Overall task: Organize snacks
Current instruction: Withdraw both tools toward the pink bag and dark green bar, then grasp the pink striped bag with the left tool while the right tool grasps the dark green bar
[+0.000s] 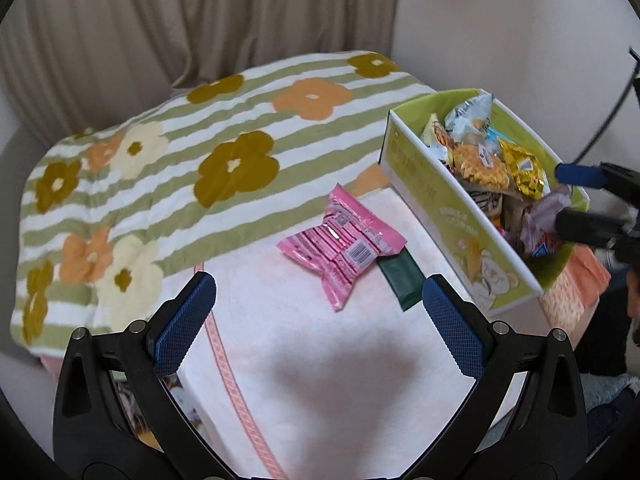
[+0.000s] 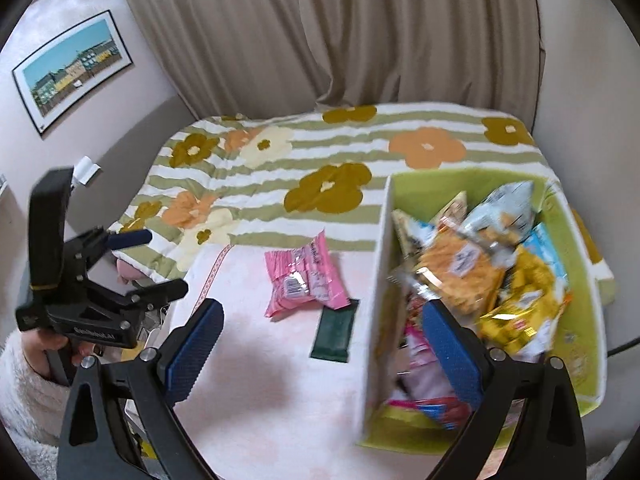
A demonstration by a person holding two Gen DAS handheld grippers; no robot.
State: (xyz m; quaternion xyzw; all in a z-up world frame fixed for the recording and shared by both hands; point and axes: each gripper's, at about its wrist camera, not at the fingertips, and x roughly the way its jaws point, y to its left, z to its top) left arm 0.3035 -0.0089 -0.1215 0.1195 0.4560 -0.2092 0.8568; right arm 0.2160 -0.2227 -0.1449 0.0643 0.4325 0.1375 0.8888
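A pink snack packet (image 1: pixel 342 242) lies on the pale pink cloth (image 1: pixel 320 360), partly over a dark green bar (image 1: pixel 402 280). Both show in the right wrist view: the packet (image 2: pixel 304 280) and the bar (image 2: pixel 335 334). A green-and-white box (image 1: pixel 448 216) full of snack bags stands to the right; it also shows in the right wrist view (image 2: pixel 378 280). My left gripper (image 1: pixel 320 312) is open and empty, just short of the packet. My right gripper (image 2: pixel 320 340) is open and empty, one finger over the box, the other over the cloth.
A striped flower-pattern blanket (image 1: pixel 180 160) covers the far part of the surface. A beige curtain (image 2: pixel 360 40) hangs behind. A framed picture (image 2: pixel 72 68) is on the left wall. The left gripper appears at the left in the right wrist view (image 2: pixel 132 264).
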